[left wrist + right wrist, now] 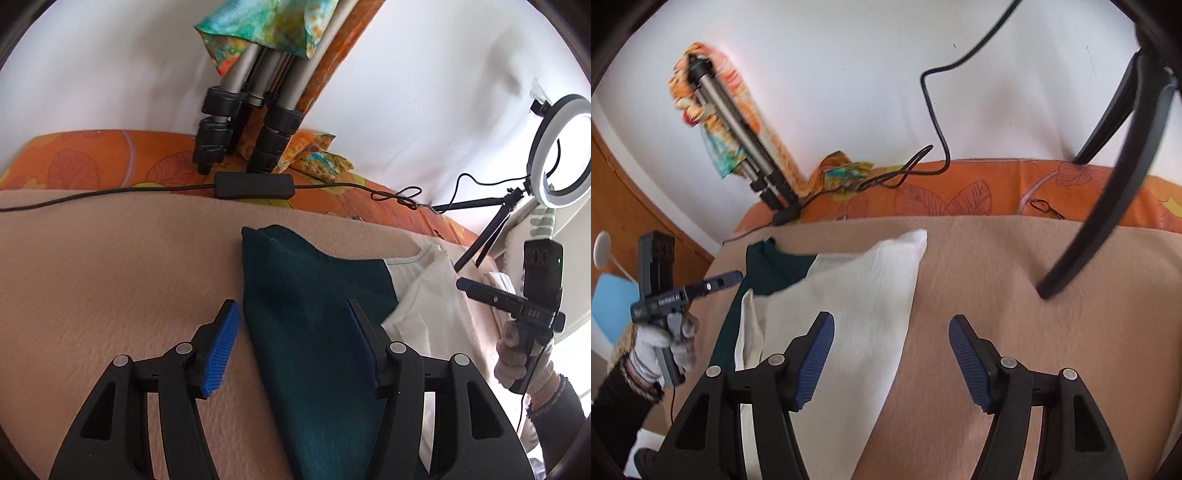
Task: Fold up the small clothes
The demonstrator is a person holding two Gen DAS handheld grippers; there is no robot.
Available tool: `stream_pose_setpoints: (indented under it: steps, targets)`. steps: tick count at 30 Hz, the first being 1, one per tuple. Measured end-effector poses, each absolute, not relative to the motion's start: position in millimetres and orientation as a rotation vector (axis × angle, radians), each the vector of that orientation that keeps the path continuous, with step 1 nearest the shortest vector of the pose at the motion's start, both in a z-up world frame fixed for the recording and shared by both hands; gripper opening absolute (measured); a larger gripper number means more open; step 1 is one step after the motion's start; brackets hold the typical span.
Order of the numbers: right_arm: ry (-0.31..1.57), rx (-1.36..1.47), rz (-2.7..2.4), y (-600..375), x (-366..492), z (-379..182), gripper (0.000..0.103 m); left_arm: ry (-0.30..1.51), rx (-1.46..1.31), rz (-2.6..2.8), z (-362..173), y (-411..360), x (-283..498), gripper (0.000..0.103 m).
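A dark teal garment [314, 314] lies flat on the beige blanket [110, 277], and a white garment [849, 295] overlaps its right side. The left gripper [295, 347] hovers above the teal cloth with fingers spread, holding nothing. The right gripper [892, 360] hangs over the white garment's edge, its fingers spread and empty too
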State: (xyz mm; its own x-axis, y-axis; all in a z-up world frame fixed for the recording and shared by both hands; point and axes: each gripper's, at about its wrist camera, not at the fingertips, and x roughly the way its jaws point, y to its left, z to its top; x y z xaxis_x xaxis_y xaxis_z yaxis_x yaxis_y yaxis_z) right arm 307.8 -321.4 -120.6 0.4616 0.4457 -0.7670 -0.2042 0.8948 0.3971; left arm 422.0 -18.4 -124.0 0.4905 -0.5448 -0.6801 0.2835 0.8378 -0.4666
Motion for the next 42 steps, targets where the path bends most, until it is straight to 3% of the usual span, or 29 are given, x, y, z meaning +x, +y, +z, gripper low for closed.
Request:
stream_pose_setpoints:
  steps: [6,7,8,9,10,14,28,42]
  targets:
    - [1.012,0.324,0.435,-318,340,-137,0.064,0.896,-0.309,-0.536,-125,-27,441,0.051]
    - [1.011,0.334,0.446,-317,343,-138,0.063,0.894,-0.31,-0.536,-125,-28,444,0.038]
    - [1.01,0.337,0.454,-316,346,-140,0.054,0.898,-0.304,-0.531,-127,-30,446,0.022]
    - [1.015,0.336,0.458,-314,348,-141,0.048,0.897,-0.3,-0.523,-127,-32,448,0.015]
    - [1.019,0.34,0.458,-312,351,-144,0.034,0.901,-0.308,-0.531,-128,-32,449,0.007]
    - [1.025,0.365,0.472,-314,354,-145,0.005,0.887,-0.329,-0.551,-123,-33,447,0.003]
    - [0.89,0.263,0.512,-302,309,-60,0.001,0.759,-0.32,-0.599,-56,-28,399,0.002]
    - [0.846,0.135,0.564,-274,187,3,0.001,0.716,-0.27,-0.663,-16,-16,288,0.002]
